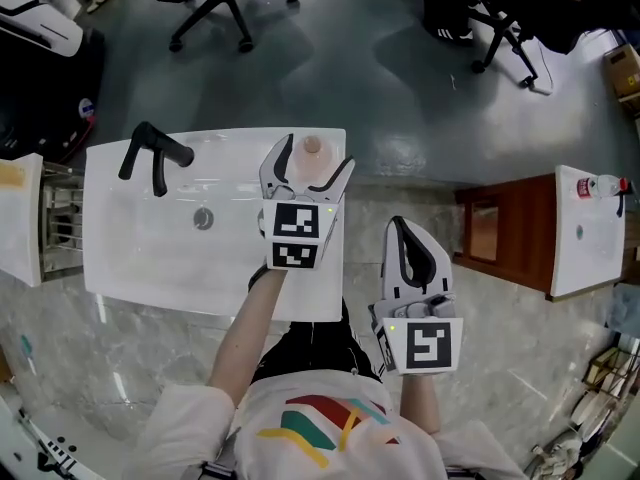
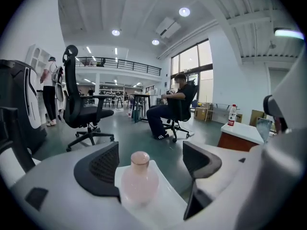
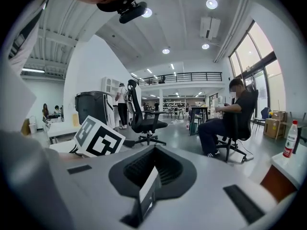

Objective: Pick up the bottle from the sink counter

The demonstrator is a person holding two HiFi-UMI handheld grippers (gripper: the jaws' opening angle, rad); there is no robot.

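— What is the left gripper [image 1: 316, 160] doing?
— It is holding its jaws wide apart around the pink bottle [image 2: 139, 178], not squeezing it. The bottle is standing on the sink counter's [image 1: 150, 258] far right corner.
— And the right gripper [image 1: 400, 226]?
— It is hanging nearby, closed tight, holding nothing.

We are in a large open office-like lab hall, with swivel chairs [image 2: 84, 110] on a grey floor [image 1: 400, 58], a railed mezzanine [image 2: 120, 64], tall windows [image 2: 194, 63], recessed ceiling lights [image 2: 184, 12], a seated person [image 2: 171, 110] and a free-standing white sink counter [image 1: 130, 258].
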